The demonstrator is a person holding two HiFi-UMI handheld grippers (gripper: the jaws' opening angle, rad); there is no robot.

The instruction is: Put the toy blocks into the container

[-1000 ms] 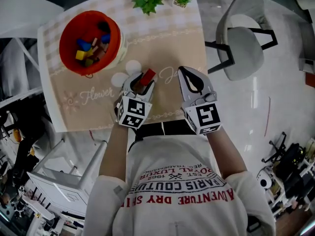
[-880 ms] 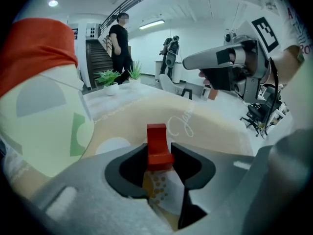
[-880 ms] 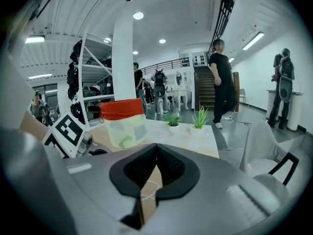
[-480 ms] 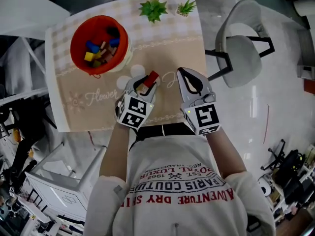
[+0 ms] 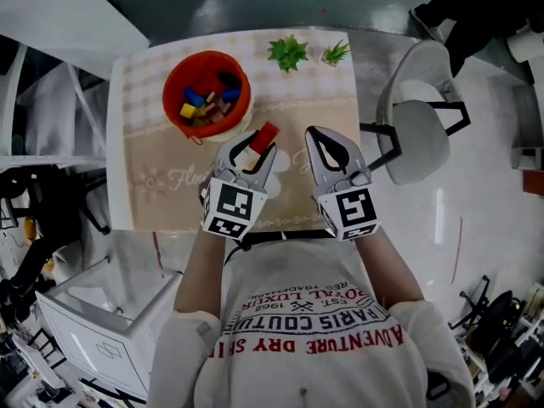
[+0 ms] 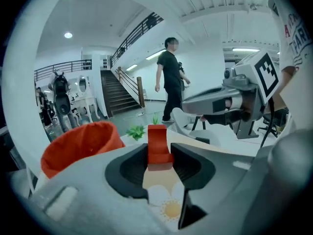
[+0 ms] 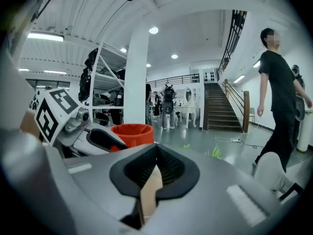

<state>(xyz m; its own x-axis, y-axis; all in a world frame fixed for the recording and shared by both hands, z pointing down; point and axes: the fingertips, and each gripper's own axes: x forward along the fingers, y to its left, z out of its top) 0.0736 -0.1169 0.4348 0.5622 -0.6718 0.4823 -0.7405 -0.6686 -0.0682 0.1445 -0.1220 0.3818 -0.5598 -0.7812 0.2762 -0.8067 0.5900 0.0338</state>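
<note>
Red and smooth, the oblong block [image 6: 159, 146] is pinched at its lower end between the ribbed black pads of the left tongs [image 6: 160, 161], which have just been closing on it. Its long axis runs roughly in line with the tongs, so most of it stands clear above their tips. In the head view the block [image 5: 263, 136] points away from the person and a little to the right, held over the cloth near the orange tub [image 5: 174, 82] and on its right. The tub is round and soft-walled, and it stands on the far left part of the worktop [image 5: 161, 164]. In it lies a jumble of small blocks [image 5: 206, 104]: yellow, blue, dark and wood-coloured ones can be made out.

A beige cloth with a checked border and pale flower prints covers the worktop. Two small spiky green plants [image 5: 287, 53] stand at its far edge.

The right tongs [image 5: 327, 147] are beside the left, their grey shells drawn together so the tips meet, with nothing between them [image 7: 154, 164]. A grey chair [image 5: 416, 134] stands to the right of the worktop.
</note>
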